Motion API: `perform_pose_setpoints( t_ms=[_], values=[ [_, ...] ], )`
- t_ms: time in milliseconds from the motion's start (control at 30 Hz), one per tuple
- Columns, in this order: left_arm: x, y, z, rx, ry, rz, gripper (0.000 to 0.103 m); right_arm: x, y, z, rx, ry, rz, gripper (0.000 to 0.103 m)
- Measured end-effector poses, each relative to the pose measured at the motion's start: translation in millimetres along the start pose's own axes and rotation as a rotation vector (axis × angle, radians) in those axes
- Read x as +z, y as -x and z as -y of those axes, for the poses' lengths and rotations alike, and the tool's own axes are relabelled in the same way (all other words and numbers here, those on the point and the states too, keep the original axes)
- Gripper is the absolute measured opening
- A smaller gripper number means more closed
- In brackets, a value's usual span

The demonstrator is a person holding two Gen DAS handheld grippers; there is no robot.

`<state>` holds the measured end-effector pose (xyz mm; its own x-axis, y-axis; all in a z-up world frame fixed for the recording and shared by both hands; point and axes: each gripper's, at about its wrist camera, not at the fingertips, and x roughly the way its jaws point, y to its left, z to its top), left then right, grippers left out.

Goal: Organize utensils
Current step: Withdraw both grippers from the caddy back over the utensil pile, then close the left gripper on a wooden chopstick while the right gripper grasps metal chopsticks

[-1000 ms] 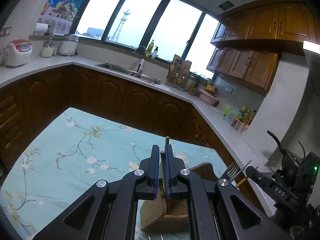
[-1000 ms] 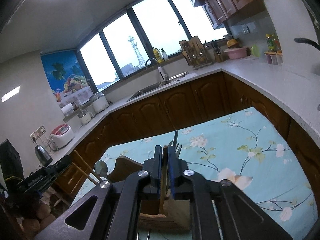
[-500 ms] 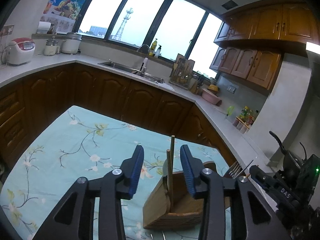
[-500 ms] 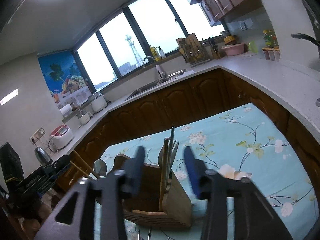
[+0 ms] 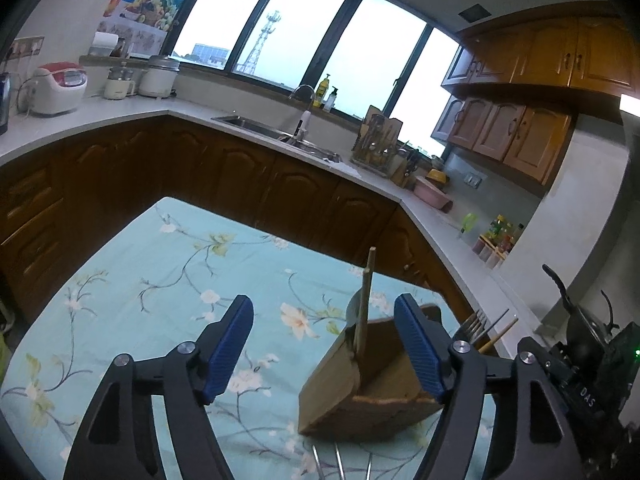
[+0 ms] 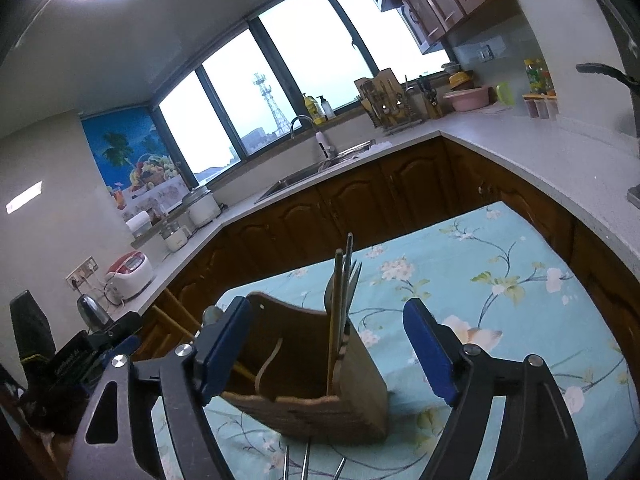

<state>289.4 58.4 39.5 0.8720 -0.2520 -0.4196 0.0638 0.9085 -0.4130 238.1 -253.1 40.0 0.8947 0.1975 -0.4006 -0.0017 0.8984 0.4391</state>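
Starting on the left, our left tool (image 5: 324, 348) has its jaws opening, and nothing is clamped between them. The wooden utensil holder (image 5: 372, 392) stands on the desk (image 5: 168, 276), covered in a flowered cloth, slightly right of this tool's centre line, with its near corner between the blue pads (image 5: 230, 348). A chopstick (image 5: 364, 308) rises nearly upright from the holder, free of both pads. At the right edge of this view the other tool appears, with fork tines (image 5: 472, 320) poking up beside it.

Further right, our right tool (image 6: 328, 356) is also opening and grips nothing. Here the holder (image 6: 320, 384) sits left of centre, close against the left pad, while the upright utensils (image 6: 342, 280) stand in its right compartment, long axes pointing almost straight up.

We judge both hands about equally near the holder; any next approach must come down along that vertical axis.
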Motion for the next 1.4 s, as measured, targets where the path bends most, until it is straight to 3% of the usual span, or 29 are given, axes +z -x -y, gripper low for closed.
perform_pose_setpoints(
  t_ms=[633,1400],
  values=[
    [-39.2,67.5,-2.4,0.032,0.003,-0.113,0.077,-37.4,44.1,-3.3,0.002,-0.024,-0.053,0.082],
    [-89.4,117.9,-7.0,0.045,-0.036,-0.238,0.077,-92.8,80.4,0.7,-0.025,-0.024,-0.145,0.082]
  ],
)
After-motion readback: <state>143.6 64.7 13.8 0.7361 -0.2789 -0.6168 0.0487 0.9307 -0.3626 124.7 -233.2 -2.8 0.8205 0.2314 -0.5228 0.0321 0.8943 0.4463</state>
